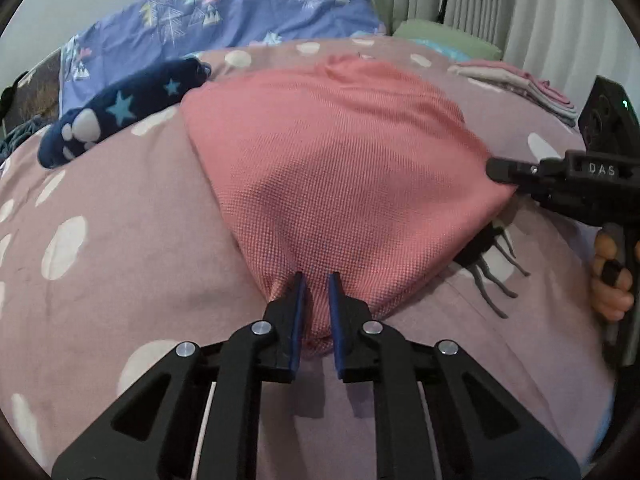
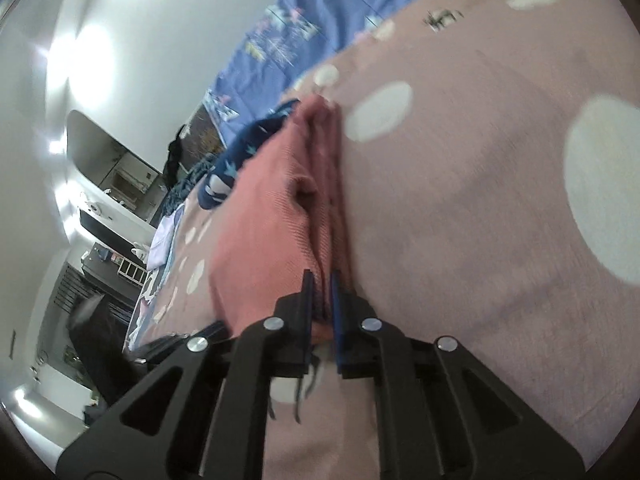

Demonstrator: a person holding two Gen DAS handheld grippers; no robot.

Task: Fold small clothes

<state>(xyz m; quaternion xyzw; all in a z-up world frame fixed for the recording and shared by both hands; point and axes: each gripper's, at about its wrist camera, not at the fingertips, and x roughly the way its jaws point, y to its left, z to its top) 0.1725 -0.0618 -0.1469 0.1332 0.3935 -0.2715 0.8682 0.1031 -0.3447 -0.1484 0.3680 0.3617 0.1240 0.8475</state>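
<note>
Pink garment: waffle-textured cloth, folded into a roughly triangular shape, lying on the bed; the right wrist view shows several stacked layers along its edge.

Left claw: 2 black fingers with blue pads, clenched on the near corner of the pink garment, cloth bunched between them.

Right claw: clenched on the layered right corner of the pink garment; seen from the left wrist view as a black tool marked "DAS" with its tip touching the cloth's right edge. The person's hand grips its handle at the far right.

Bed cover: mauve with white dots, carrying all items listed here.

Navy sock: dark blue with pale blue stars and a white paw print, lying just beside the garment's far left corner.

Folded stack: pink and grey clothes, on the bed at the far right, well apart from the pink garment.

Blue sheet: periwinkle with a tree print, at the far side of the bed.

Curtain: pale, pleated, behind the bed on the right.

Dark printed figure: black and grey mark on the bed cover, partly hidden under the garment's right edge.
</note>
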